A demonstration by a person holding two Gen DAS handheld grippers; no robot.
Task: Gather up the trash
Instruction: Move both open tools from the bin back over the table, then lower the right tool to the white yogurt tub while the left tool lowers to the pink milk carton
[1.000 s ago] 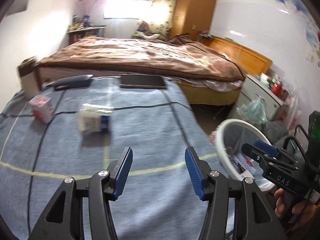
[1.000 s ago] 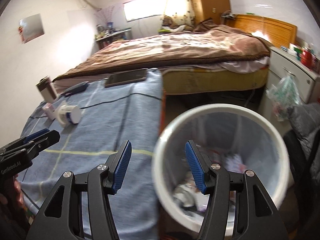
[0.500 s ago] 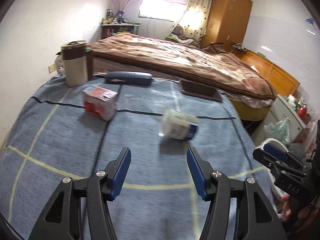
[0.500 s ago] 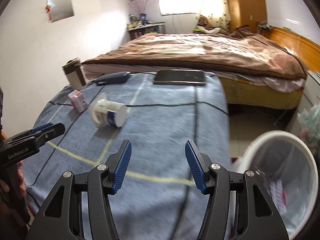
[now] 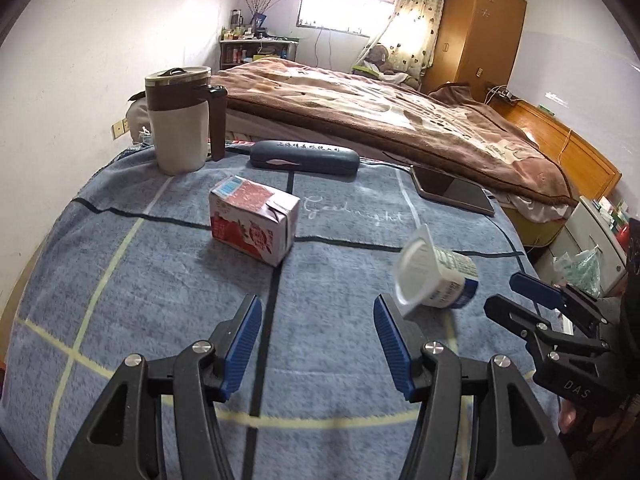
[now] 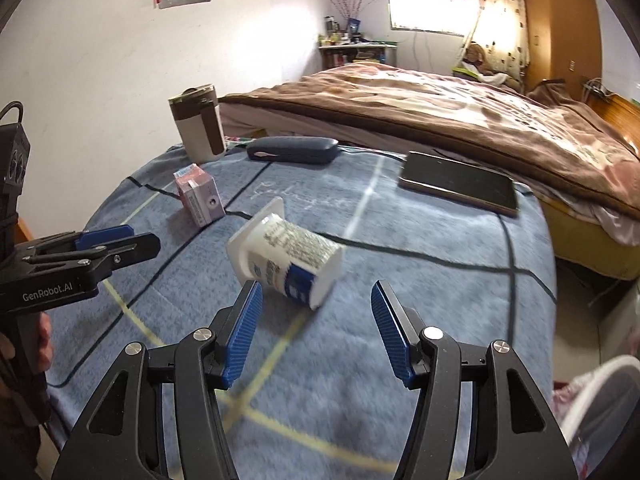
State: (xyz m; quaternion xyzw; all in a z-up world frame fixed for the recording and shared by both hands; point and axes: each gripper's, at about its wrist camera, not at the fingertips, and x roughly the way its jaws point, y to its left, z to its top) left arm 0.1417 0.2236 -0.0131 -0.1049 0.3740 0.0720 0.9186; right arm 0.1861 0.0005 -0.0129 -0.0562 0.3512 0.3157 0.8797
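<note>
A red and white milk carton [image 5: 256, 219] lies on the blue blanket-covered table [image 5: 160, 300], ahead of my open, empty left gripper [image 5: 316, 332]. A white yogurt cup [image 5: 434, 276] with a blue label lies on its side to the right of the left gripper. In the right wrist view the cup [image 6: 286, 254] lies just ahead of my open, empty right gripper [image 6: 316, 330], and the carton [image 6: 199, 194] sits further left. The white trash bin's rim [image 6: 592, 396] shows at the lower right.
A brown and cream jug [image 5: 182, 118], a dark glasses case [image 5: 304, 159] and a tablet [image 5: 452, 190] lie at the table's far side. A bed with a brown blanket [image 5: 400, 108] stands behind. The right gripper appears in the left wrist view [image 5: 540, 308].
Both grippers swung left from the trash bin toward the table. The carton and cup are now closer and centred; the bin has slid to the right edge.
</note>
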